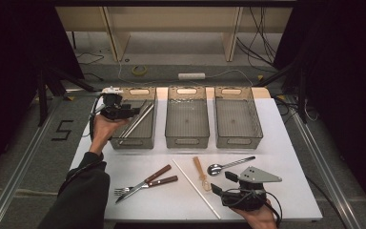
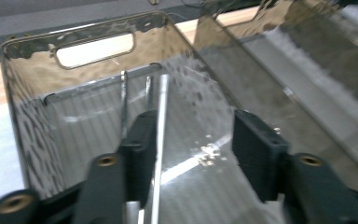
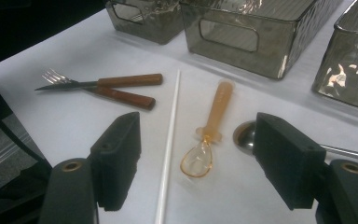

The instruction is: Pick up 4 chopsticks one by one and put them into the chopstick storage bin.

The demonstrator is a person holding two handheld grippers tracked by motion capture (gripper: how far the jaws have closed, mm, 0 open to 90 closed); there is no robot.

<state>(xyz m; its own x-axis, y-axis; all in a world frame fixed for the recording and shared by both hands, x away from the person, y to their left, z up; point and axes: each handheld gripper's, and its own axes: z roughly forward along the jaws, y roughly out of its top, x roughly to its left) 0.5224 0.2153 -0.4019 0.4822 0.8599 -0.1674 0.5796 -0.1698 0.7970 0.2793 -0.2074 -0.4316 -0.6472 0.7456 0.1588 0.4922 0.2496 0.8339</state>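
Observation:
My left gripper (image 1: 132,111) hovers over the left smoky plastic bin (image 1: 134,141), its jaws open. In the left gripper view a thin metal rod (image 2: 161,116) lies in the bin (image 2: 28,84) beside the left jaw, with two more rods behind it; nothing is pinched between the jaws of the gripper (image 2: 191,140). Near the table's front edge my right gripper (image 1: 224,181) stands open. Below its jaws (image 3: 196,158) lie an amber plastic spoon (image 3: 214,116) and a long white stick (image 3: 171,130), untouched.
A metal spoon (image 1: 228,165) lies right of the amber spoon (image 1: 200,171). A wooden-handled knife (image 3: 121,81) and fork (image 3: 121,97) lie crossed at the front left. The middle bin (image 1: 187,141) and right bin (image 1: 238,141) stand at the back of the white table.

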